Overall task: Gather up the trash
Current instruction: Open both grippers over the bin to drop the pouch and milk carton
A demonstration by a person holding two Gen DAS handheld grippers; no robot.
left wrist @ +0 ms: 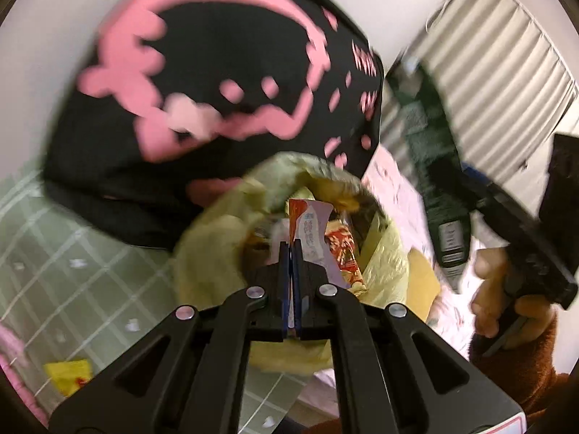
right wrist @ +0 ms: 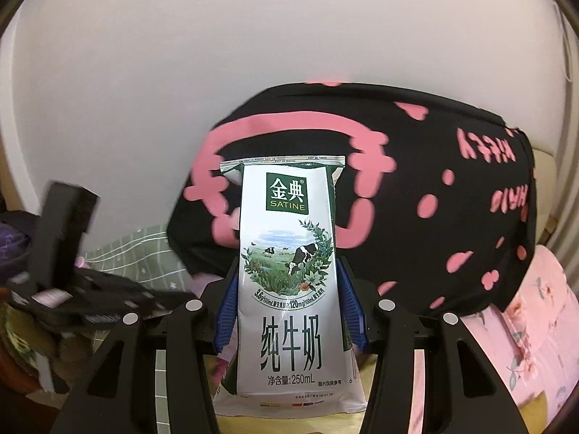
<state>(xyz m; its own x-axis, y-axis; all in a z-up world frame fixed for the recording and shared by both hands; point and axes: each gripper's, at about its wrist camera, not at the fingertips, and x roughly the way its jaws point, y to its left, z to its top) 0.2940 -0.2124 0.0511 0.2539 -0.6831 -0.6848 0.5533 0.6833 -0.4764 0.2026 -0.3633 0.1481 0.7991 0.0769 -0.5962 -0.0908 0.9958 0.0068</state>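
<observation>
**Over the bed: carton held, bag mouth slack**

Between the right tongs (right wrist: 289, 282): white-and-green 250 mL milk carton (right wrist: 289, 271), upright, blue pads (right wrist: 348, 300) pressing both narrow sides. Left tongs (left wrist: 291, 264) clenched, pinching the rim of the pale yellow plastic trash bag (left wrist: 231, 238); inside, a red-and-white snack wrapper (left wrist: 307, 231). Yellow crumpled wrapper (left wrist: 68, 376) uncollected on the green checked sheet (left wrist: 54, 253).

Risks, judged:
- Thin rim held at one point only: could slip or tear under load, spilling contents.
- Bag mouth sagging: carton dropped off-centre could land on the bed.
- Smooth carton faces: possible slide if tilted.
- Both views blurred; alignment uncertain.
</observation>
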